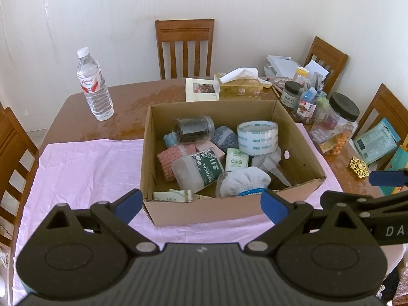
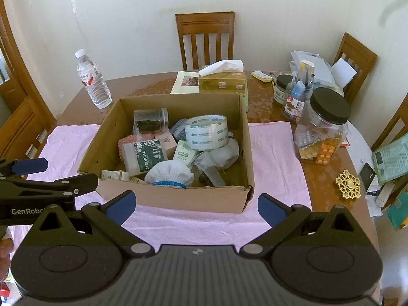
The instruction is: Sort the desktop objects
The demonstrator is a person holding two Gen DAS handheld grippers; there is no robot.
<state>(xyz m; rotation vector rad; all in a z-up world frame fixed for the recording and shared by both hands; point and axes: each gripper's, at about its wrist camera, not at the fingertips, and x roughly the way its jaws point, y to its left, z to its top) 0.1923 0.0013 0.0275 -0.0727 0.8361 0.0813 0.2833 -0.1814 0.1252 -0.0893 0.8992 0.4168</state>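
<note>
**A:** What sits furthest left from where you stand?

**B:** A water bottle [image 1: 94, 86] upright on the bare wooden table [image 1: 127, 102], well apart from everything else. Below it a pink cloth [image 1: 84, 168] covers the near part of the table.

**A:** And your left gripper [image 1: 201, 204]?

**B:** Its blue-padded fingers [image 1: 128, 202] stand wide apart with nothing between them, hovering just short of the near wall of the cardboard box [image 1: 204, 211].

**A:** Where are the things you are sorting?

**B:** Inside that box, which stands on the cloth. At the left lies a clear jar [image 1: 195, 128] on its side, then a white bottle marked MEDICAL [image 1: 197, 170], a small C&S pack [image 1: 236, 160], a white knitted bundle [image 1: 244, 182] at the front, and a roll of clear tape [image 1: 257, 137] leaning at the right.

**A:** Behind the box?

**B:** A tissue box [image 1: 239, 85] near the far edge.

**A:** Your right gripper [image 2: 196, 209]?

**B:** Also spread open and holding nothing, just before the box's front wall.

**A:** Further right?

**B:** A big black-lidded jar [image 2: 323, 127] of pill packs stands on the table beside the cloth, and a gold ornament [image 2: 348, 185] lies nearer you.
</note>
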